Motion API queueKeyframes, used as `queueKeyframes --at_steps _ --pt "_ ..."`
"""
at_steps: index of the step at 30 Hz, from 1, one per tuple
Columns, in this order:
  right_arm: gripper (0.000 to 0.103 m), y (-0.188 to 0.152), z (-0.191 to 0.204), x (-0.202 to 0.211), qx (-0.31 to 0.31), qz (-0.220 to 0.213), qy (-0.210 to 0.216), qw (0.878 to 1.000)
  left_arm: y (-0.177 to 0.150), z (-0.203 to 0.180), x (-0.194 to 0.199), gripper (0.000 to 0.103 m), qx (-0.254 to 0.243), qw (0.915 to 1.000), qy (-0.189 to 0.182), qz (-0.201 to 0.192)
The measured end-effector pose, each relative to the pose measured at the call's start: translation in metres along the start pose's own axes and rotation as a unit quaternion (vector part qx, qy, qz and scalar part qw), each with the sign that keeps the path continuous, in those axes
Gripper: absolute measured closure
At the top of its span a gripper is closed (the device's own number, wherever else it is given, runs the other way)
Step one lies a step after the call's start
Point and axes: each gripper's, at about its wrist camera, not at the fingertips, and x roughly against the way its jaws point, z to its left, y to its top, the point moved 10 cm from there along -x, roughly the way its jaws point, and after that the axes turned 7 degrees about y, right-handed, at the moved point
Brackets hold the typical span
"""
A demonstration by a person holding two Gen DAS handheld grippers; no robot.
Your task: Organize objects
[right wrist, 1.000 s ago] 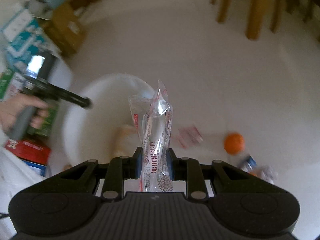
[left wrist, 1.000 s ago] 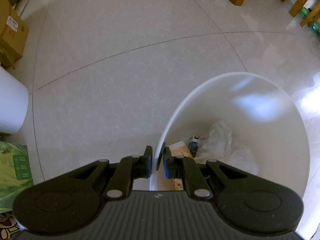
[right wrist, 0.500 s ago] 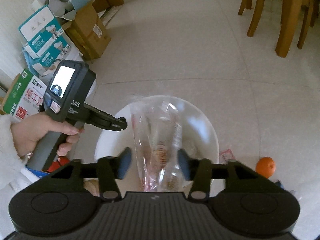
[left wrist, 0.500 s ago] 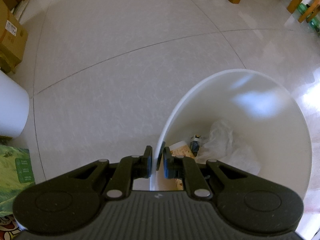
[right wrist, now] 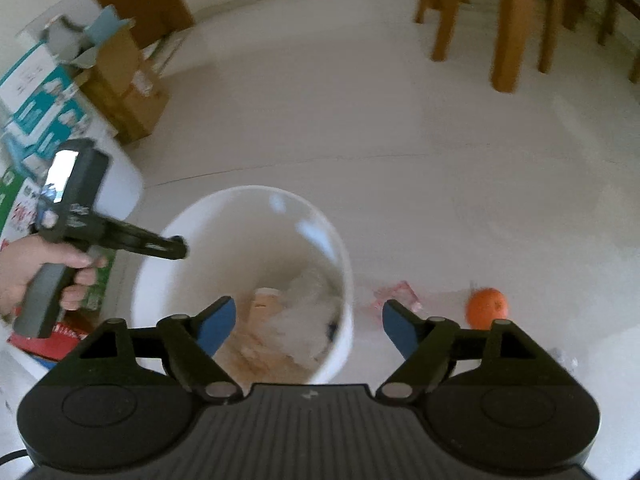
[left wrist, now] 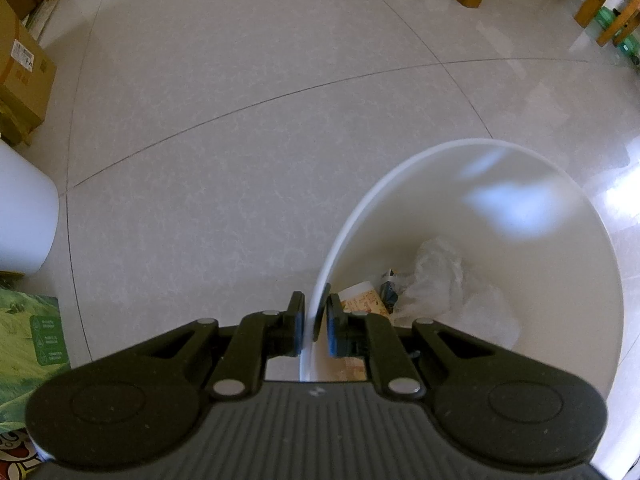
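Right claw (right wrist: 308, 330): spread wide above the white bin (right wrist: 152, 280), now empty; the clear wrapper it pinched a second ago has dropped inside. Left claw (left wrist: 315, 330): still pinching the bin rim. Orange (right wrist: 487, 307) remains on the floor right of the bin.

The white bucket (right wrist: 244, 248) has an open top, with wrappers low at the bottom. The left gripper (left wrist: 314, 320) pinches its near rim. On the floor (right wrist: 440, 200) beside the bucket lie a pink wrapper (right wrist: 396, 294) and an orange (right wrist: 487, 306). Boxes (right wrist: 120, 92) crowd the left side.
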Motion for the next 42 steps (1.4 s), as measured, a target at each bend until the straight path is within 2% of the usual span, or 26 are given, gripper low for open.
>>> queueKeyframes --at_steps 5,15,22,27,31,36,42 --pt "0.012 -0.016 -0.047 0.008 -0.041 -0.008 -0.041 0.998 0.000 0.001 -0.001 0.094 0.004 1.0000 -0.002 0.002" --pt "0.012 -0.062 -0.151 -0.005 -0.139 -0.010 -0.121 0.983 0.001 0.002 0.000 0.094 0.002 1.0000 -0.002 0.002" --pt "0.014 -0.106 -0.233 -0.029 -0.236 -0.004 -0.164 0.958 0.001 0.002 0.000 0.094 0.002 1.0000 -0.001 0.003" --pt "0.028 -0.141 -0.284 -0.052 -0.301 0.009 -0.198 0.933 0.001 0.001 0.000 0.094 0.001 1.0000 -0.001 0.003" --pt "0.031 -0.162 -0.315 -0.073 -0.343 0.012 -0.209 0.916 0.002 0.001 0.000 0.094 0.001 1.0000 -0.001 0.003" --pt "0.031 -0.174 -0.339 -0.101 -0.349 0.027 -0.232 0.907 0.001 0.001 -0.001 0.094 -0.002 1.0000 -0.001 0.004" --pt "0.031 -0.179 -0.357 -0.122 -0.371 0.023 -0.228 0.900 0.001 0.000 -0.002 0.094 -0.002 1.0000 -0.001 0.004"
